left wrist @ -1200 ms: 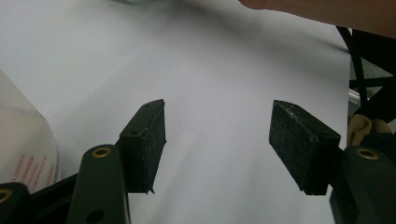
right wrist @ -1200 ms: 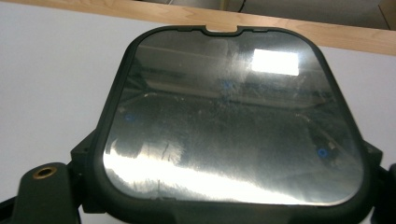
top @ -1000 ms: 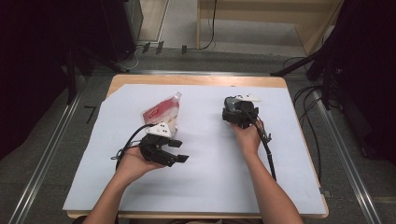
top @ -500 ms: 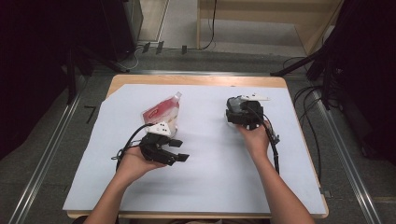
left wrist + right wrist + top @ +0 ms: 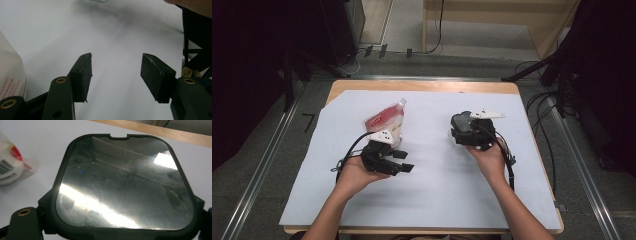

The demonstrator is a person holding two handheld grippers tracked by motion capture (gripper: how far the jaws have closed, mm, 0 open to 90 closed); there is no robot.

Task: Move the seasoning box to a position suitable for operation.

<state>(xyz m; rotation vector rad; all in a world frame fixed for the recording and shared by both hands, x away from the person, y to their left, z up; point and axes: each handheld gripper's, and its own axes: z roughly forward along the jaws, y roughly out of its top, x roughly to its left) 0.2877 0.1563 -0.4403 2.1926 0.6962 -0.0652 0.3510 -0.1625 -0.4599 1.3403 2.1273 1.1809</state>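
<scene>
A white sheet (image 5: 432,200) covers most of the wooden counter (image 5: 422,86), and the work sits on its far half. The right gripper (image 5: 472,131), near the counter's right edge, grasps a dark rounded-square lid with a glossy pane (image 5: 125,182); in the right gripper view the lid's frame rests between the fingers at both lower corners, held nearly flat above the sheet. Toward the left edge of that view lies a red-and-white pouch (image 5: 10,165), well apart from the lid. From above, the pouch (image 5: 387,122) lies tilted on the sheet's far left part, its spout toward the far edge. The left gripper (image 5: 399,162) rests just nearer than the pouch; its fingers (image 5: 82,75) stand apart with bare sheet between them, having just been closing a little. The pouch's white side (image 5: 11,75) shows beside its left finger. Cables trail from both grippers across the sheet, and nothing lies between the two grippers.
</scene>
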